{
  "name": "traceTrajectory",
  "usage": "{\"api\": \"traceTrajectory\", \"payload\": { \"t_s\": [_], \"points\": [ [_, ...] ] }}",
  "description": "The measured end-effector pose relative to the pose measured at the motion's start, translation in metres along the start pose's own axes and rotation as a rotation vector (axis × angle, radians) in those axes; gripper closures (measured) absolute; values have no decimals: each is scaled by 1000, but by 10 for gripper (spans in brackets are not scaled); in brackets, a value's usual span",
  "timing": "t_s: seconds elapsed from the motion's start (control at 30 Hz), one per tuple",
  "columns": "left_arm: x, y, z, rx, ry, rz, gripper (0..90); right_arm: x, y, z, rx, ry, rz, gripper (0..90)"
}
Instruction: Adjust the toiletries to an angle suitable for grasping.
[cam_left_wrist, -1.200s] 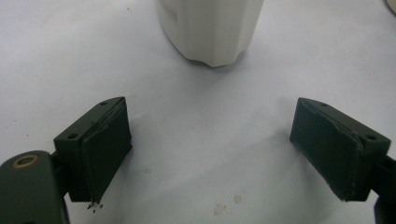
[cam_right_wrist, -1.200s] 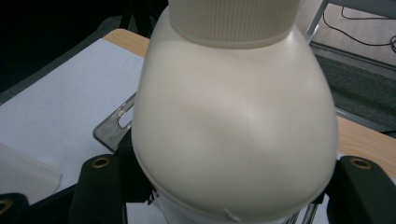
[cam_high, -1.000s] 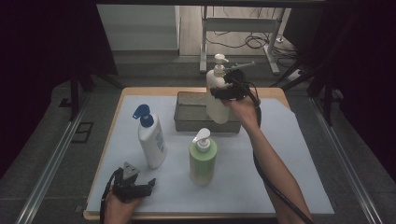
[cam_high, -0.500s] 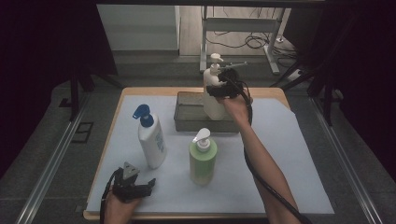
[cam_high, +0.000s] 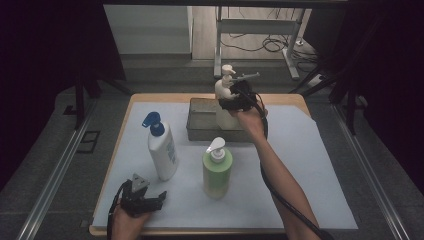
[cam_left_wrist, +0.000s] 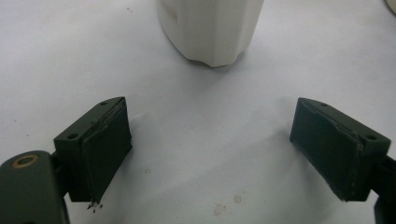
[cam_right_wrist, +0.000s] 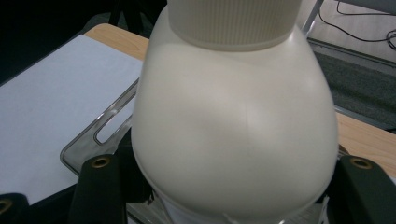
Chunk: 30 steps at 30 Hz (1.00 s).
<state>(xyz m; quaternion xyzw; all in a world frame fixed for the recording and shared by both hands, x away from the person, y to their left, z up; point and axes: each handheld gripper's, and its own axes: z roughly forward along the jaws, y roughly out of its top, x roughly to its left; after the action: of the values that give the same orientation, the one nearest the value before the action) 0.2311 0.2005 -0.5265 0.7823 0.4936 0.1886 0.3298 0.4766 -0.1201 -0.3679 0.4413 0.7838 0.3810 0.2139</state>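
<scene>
My right gripper is shut on the shoulder of a cream pump bottle, held upright at the right end of a grey tray. I cannot tell whether its base touches the tray floor. In the right gripper view the cream bottle bulges between the two black jaws of my right gripper, with the tray rim below. My left gripper rests open on the white mat near the front left. In the left gripper view its jaws stand wide apart, short of the white bottle's base.
A white bottle with a blue pump stands left of centre, and a green bottle with a white pump stands in the middle. The white mat covers a wooden tabletop. Beyond the far edge are a metal stand and cables.
My right hand has carried the cream bottle a little to the left and lower over the tray. The left gripper has kept still.
</scene>
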Motion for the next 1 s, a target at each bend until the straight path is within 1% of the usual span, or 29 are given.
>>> {"api": "traceTrajectory", "payload": {
  "t_s": [0.33, 0.7, 0.93, 0.97, 1.0],
  "points": [
    [0, 0, 0, 0, 0, 0, 121, 0, -14, -1, 16, 2, -22, 372],
    [0, 0, 0, 0, 1, 0, 121, 1, -30, 7, 45, 13, -2, 370],
    [0, 0, 0, -1, 1, 1, 121, -1, -37, 12, 60, 10, -8, 367],
    [0, 0, 0, 0, 1, 1, 121, -2, -38, 12, 50, 8, -8, 366],
    [0, 0, 0, 0, 1, 1, 121, -2, -38, 12, 51, 8, -9, 366]
  ]
}}
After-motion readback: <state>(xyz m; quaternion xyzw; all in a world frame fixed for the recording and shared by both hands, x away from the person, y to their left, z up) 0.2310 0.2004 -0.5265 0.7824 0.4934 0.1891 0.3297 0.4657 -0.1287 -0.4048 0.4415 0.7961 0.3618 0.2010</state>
